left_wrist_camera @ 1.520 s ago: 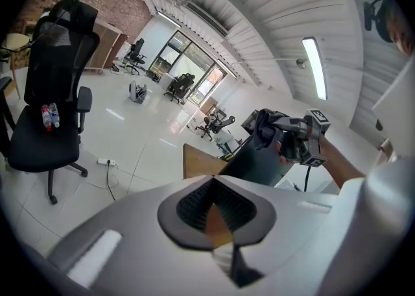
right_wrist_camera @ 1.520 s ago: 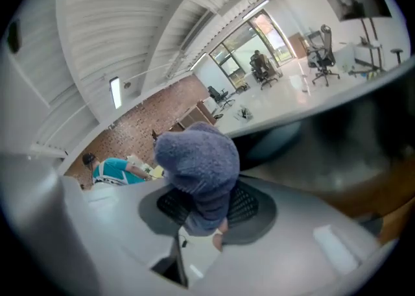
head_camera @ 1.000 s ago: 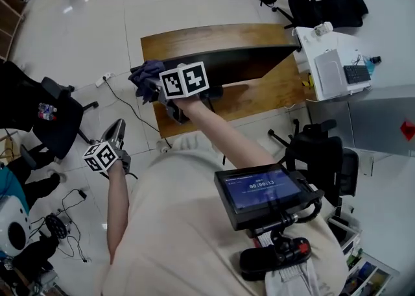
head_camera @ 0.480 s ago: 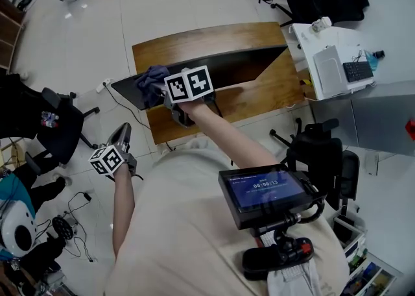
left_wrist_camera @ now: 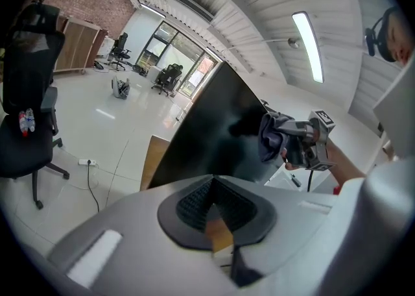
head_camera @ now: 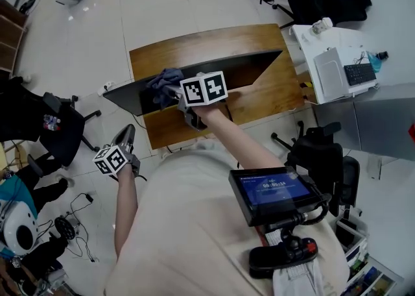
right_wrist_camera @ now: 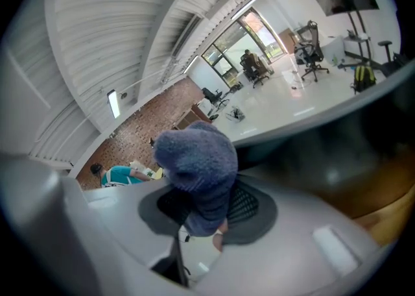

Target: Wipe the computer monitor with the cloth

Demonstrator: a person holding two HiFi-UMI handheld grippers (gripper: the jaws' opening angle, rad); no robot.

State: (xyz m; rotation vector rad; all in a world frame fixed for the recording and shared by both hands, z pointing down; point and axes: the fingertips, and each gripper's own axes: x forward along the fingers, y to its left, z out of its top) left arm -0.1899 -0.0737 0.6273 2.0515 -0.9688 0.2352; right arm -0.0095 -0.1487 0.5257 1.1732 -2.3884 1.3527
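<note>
The dark monitor (head_camera: pixel 214 71) stands along a wooden desk (head_camera: pixel 194 45), its screen facing me; its black panel (left_wrist_camera: pixel 214 119) fills the middle of the left gripper view. A blue-grey cloth (head_camera: pixel 163 84) is pressed on the screen near its left end, and my right gripper (head_camera: pixel 174 93) is shut on it. The cloth (right_wrist_camera: pixel 198 171) bulges out between the jaws in the right gripper view. My left gripper (head_camera: pixel 123 137) hangs low at the left, off the desk, shut with nothing in it (left_wrist_camera: pixel 217 223).
A black office chair (head_camera: pixel 55 119) stands left of the desk and another (head_camera: pixel 321 152) at the right. A white side table (head_camera: pixel 337 61) with a keyboard lies at the far right. Cables (head_camera: pixel 113 90) trail on the floor at the left.
My right gripper has slid the cloth to the right along the screen's left part. The left gripper has barely moved.
</note>
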